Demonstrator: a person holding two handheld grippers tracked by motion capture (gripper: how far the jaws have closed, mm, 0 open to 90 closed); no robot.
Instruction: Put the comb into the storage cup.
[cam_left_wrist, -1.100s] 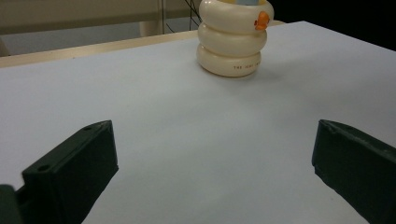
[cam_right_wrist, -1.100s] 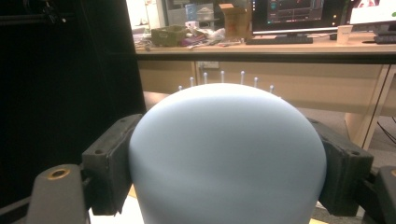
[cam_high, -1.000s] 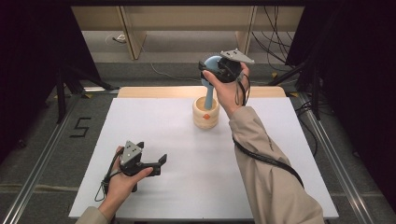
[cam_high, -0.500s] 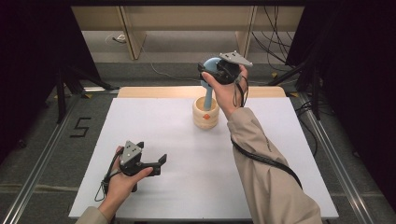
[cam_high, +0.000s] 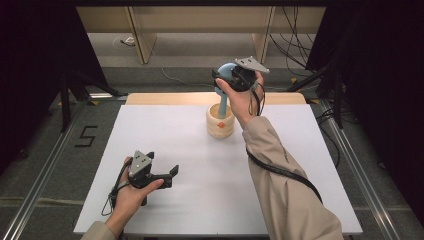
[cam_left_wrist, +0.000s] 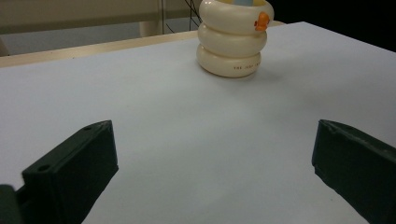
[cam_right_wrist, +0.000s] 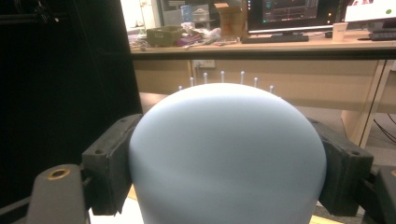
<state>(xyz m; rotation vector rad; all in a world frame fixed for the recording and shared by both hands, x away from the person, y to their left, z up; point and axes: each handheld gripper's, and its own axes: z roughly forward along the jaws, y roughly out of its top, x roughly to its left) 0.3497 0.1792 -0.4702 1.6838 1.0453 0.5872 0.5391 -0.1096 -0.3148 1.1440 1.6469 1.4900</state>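
A cream ringed holder (cam_high: 220, 121) stands at the back middle of the white table (cam_high: 190, 210); in the left gripper view the holder (cam_left_wrist: 232, 39) carries a small orange figure (cam_left_wrist: 262, 20). A pale blue brush rises from it, handle (cam_high: 221, 105) down in the holder. My right gripper (cam_high: 222, 77) is shut on the brush's round head (cam_high: 226, 70) above the holder. In the right gripper view the blue head (cam_right_wrist: 227, 154) sits between both pads (cam_right_wrist: 114, 163), with white pins showing over its top. My left gripper (cam_high: 170, 176) rests open at the table's front left, its jaws (cam_left_wrist: 215, 177) wide with nothing between them.
A wooden strip (cam_high: 165, 98) runs along the table's far edge. Metal rails (cam_high: 45, 165) flank the table on the floor, and cables (cam_high: 295, 45) lie at the back right. A desk with monitors (cam_right_wrist: 289, 14) stands beyond the right gripper.
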